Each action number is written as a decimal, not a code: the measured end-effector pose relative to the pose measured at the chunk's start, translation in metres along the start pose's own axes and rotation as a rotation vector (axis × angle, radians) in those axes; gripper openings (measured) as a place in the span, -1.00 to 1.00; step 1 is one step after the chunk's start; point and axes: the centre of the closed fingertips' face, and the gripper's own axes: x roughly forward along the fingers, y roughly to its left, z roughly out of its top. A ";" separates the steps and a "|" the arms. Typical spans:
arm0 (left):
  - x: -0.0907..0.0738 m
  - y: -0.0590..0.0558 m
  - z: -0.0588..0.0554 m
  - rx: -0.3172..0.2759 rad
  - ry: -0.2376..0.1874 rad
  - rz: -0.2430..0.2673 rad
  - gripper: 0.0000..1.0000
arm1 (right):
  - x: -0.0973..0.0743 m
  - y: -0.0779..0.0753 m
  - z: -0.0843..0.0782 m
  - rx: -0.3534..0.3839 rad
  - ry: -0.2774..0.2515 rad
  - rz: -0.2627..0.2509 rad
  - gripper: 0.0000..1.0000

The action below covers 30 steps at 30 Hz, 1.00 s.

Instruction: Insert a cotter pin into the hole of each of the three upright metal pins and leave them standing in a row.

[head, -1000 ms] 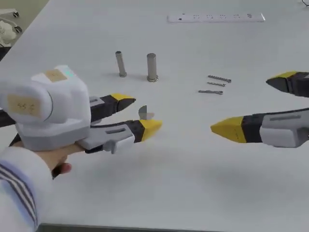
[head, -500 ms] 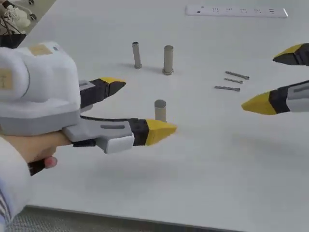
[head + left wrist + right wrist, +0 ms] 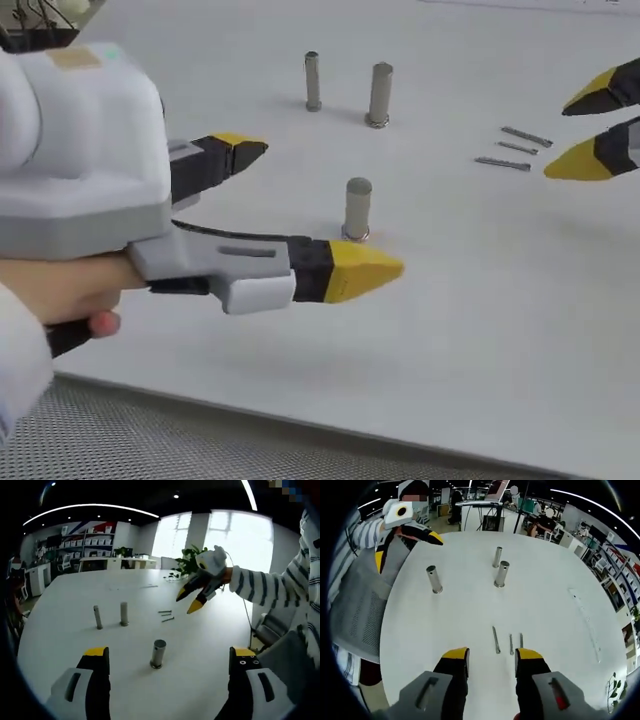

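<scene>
Jaws of my left tongs (image 3: 169,652) stand wide apart, released, gripping nothing and touching nothing. The nearest metal pin (image 3: 158,653) stands upright on the white table (image 3: 60,630) just ahead of my tips, in line with the gap between them but clear of both. Farther ahead and off toward my left jaw's side, a thin metal pin (image 3: 98,617) and a thicker metal pin (image 3: 123,614) stand upright near each other. My right tongs (image 3: 492,654) are released too, the jaws less widely parted and empty. The three cotter pins (image 3: 496,639) lie flat and loose on the table just ahead of those tips, side by side: the longest in line with the gap, the two shorter ones toward my right jaw
</scene>
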 end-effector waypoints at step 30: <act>-0.012 0.013 -0.030 -0.093 0.061 0.060 0.97 | 0.049 -0.007 -0.011 -0.047 0.132 0.123 -0.99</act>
